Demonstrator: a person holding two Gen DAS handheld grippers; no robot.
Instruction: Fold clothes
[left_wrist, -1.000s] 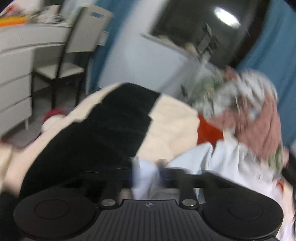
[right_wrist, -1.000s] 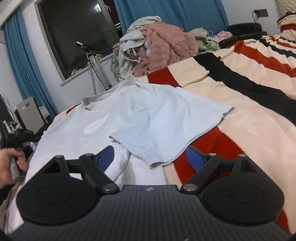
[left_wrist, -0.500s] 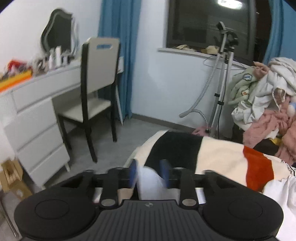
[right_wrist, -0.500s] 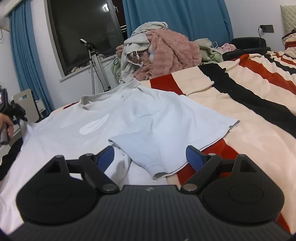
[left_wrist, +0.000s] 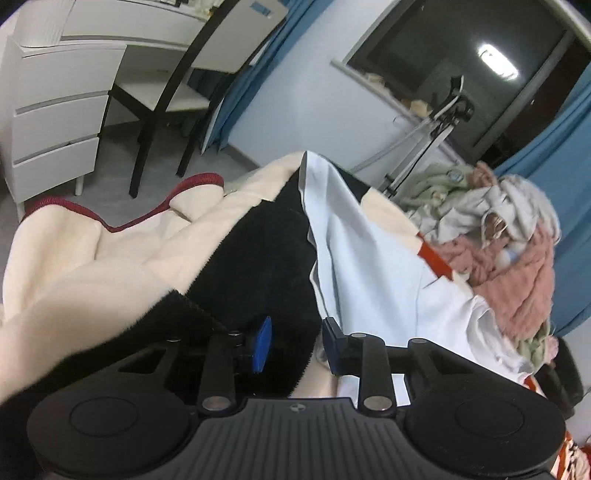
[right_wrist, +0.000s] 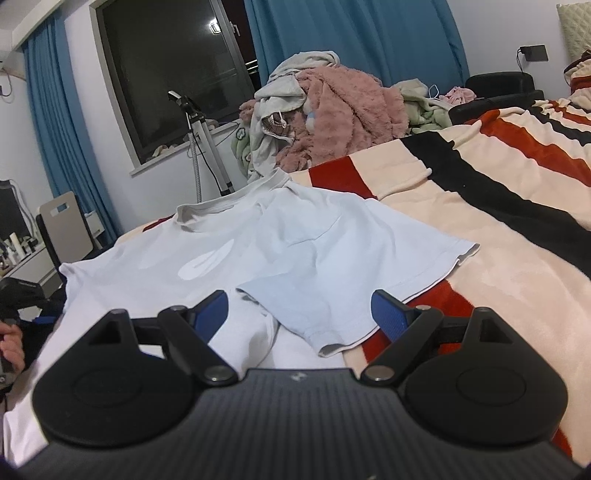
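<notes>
A pale blue T-shirt (right_wrist: 295, 251) lies spread on the striped blanket (right_wrist: 498, 236), its right sleeve folded over the body. In the left wrist view the shirt (left_wrist: 369, 258) lies flat, its edge running along the black stripe. My left gripper (left_wrist: 295, 343) is open just above the blanket (left_wrist: 110, 258), with the shirt edge by its right finger and nothing between the pads. My right gripper (right_wrist: 299, 314) is open wide and empty, low over the shirt's near hem.
A pile of clothes (right_wrist: 332, 114) sits at the far end of the bed, also seen in the left wrist view (left_wrist: 509, 240). A tripod (right_wrist: 199, 136) stands by the window. A chair (left_wrist: 166, 92) and white drawers (left_wrist: 55, 122) stand left of the bed.
My left gripper was shut on the shirt's sleeve and held it up. It has come down to the blanket, opened and let the cloth go. The right gripper has barely moved.
</notes>
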